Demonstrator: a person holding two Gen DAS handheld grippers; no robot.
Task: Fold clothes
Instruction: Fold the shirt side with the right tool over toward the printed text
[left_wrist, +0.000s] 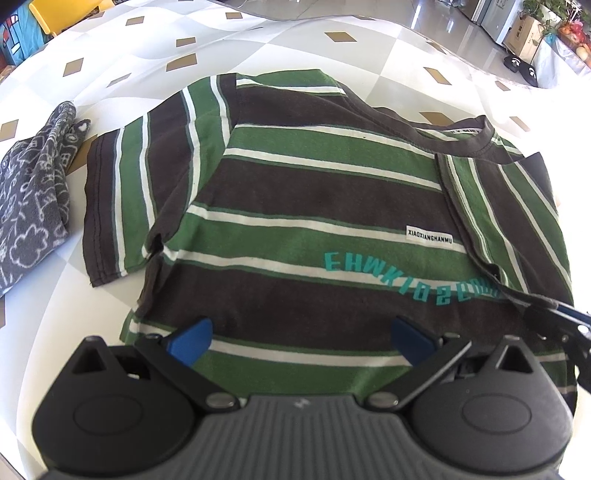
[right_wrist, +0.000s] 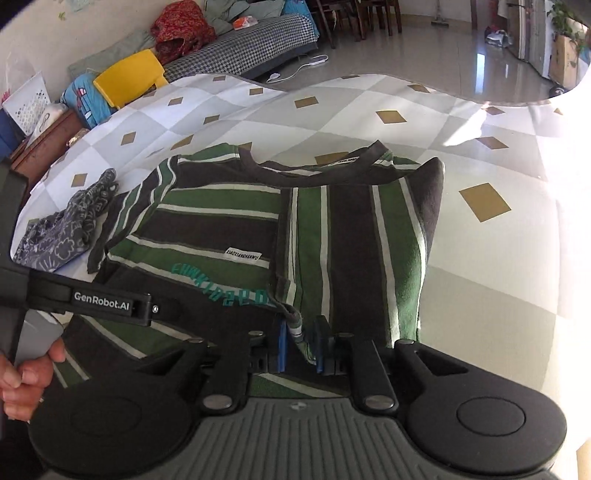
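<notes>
A white cloth with gold diamonds is covering the worktop, and one green-and-brown striped T-shirt is lying flat on it beside one grey patterned garment to its left. The left tool is hovering over the shirt's hem with its two blue fingers spread wide. The right tool is pinching the shirt's folded-over right edge.

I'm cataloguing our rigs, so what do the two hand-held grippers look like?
Both match: the left hand-held gripper and right hand-held gripper have blue finger pads, black linkage arms with silver pivots, rounded black housings and a ribbed grey body. White "GenRobot.AI" lettering marks a black bar.
</notes>
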